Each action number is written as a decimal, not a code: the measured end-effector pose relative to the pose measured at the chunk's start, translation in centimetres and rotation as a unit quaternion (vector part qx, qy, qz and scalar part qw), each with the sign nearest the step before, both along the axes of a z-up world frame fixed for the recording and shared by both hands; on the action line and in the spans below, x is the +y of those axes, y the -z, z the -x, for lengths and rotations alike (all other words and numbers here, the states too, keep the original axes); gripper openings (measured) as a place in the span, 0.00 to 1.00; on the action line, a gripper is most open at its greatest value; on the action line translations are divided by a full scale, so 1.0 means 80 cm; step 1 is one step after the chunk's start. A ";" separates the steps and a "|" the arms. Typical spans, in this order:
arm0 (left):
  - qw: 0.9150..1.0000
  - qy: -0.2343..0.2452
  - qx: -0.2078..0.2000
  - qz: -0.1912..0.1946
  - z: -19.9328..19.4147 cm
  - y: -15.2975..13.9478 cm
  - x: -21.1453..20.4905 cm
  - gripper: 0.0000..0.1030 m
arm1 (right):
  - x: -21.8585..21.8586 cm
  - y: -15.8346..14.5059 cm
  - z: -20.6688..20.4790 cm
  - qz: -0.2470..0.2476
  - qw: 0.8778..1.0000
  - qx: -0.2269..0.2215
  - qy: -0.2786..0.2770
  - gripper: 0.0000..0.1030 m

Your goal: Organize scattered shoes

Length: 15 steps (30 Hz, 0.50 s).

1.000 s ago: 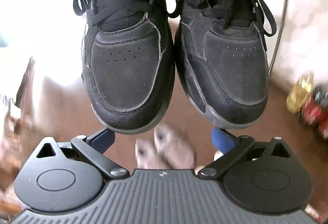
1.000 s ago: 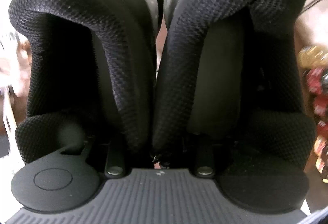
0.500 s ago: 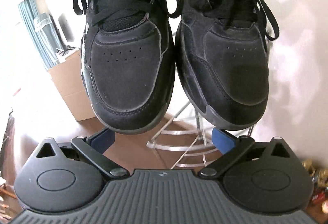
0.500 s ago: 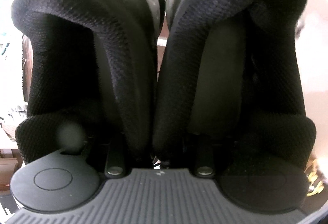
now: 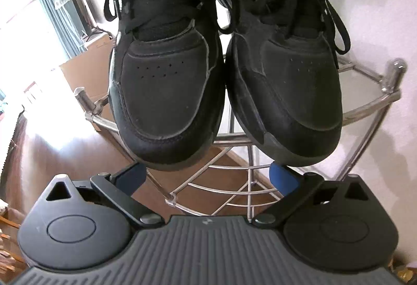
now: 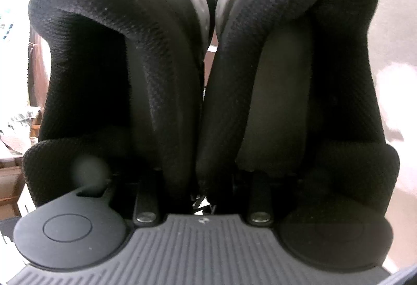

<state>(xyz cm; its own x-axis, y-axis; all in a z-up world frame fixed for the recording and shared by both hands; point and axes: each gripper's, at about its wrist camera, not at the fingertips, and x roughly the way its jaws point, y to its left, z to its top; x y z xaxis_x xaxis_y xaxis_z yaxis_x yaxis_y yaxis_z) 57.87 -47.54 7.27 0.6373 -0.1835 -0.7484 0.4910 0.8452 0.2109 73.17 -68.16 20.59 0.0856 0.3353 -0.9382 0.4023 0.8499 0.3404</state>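
Note:
A pair of black lace-up sneakers hangs in the air, carried toes toward the left wrist camera: one shoe point(image 5: 166, 102) on the left, the other point(image 5: 286, 102) beside it and touching it. My left gripper point(image 5: 208, 173) is open, its blue pads point(image 5: 282, 175) spread wide just beneath the two toe soles. In the right wrist view the padded collars fill the frame. My right gripper point(image 6: 203, 154) has one finger inside each shoe point(image 6: 161, 92) and is shut, pinching their inner collar walls together. Its fingertips are hidden inside the shoes.
A chrome wire shoe rack point(image 5: 365, 113) with curved tiers stands directly below and behind the sneakers, against a pale wall. A cardboard box point(image 5: 86, 76) and a grey curtain point(image 5: 60, 11) are at the left. Brown wooden floor point(image 5: 65, 149) shows under the rack.
Both grippers have carried the sneakers across the room and upward. The floor with slippers and bottles left view; the chrome rack and box came in and grew closer. The grip is unchanged.

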 end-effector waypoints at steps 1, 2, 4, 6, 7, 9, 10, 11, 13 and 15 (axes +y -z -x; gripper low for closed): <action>1.000 -0.008 0.009 0.001 -0.009 0.003 0.004 0.98 | -0.005 0.004 -0.005 -0.003 1.000 0.001 0.000 0.29; 1.000 -0.013 0.015 0.002 -0.018 0.006 -0.006 0.99 | -0.009 0.008 -0.009 -0.006 1.000 0.002 0.000 0.29; 1.000 -0.017 0.018 0.003 -0.032 0.010 -0.013 0.99 | -0.016 0.013 -0.022 -0.007 1.000 0.001 0.000 0.29; 1.000 -0.014 0.006 -0.010 -0.036 0.014 -0.007 0.99 | -0.025 0.009 -0.033 -0.010 1.000 -0.012 0.006 0.31; 1.000 -0.016 0.008 -0.012 -0.039 0.016 -0.004 0.99 | -0.027 0.006 -0.034 -0.015 1.000 -0.016 0.005 0.31; 1.000 -0.013 0.014 0.001 -0.048 0.021 0.005 0.99 | -0.031 0.001 -0.040 -0.022 0.999 -0.024 0.004 0.31; 1.000 -0.011 0.010 -0.003 -0.048 0.020 -0.001 0.99 | -0.033 -0.001 -0.048 -0.021 0.999 -0.032 0.003 0.31; 1.000 -0.008 0.007 -0.007 -0.049 0.020 -0.008 0.99 | -0.043 0.004 -0.054 -0.020 0.999 -0.038 0.002 0.31; 1.000 -0.005 0.004 -0.009 -0.053 0.036 -0.034 0.99 | -0.068 0.024 -0.057 -0.021 0.998 -0.054 0.009 0.34; 1.000 0.000 -0.004 -0.009 -0.054 0.057 -0.051 0.99 | -0.104 0.074 -0.061 -0.025 0.998 -0.064 0.010 0.40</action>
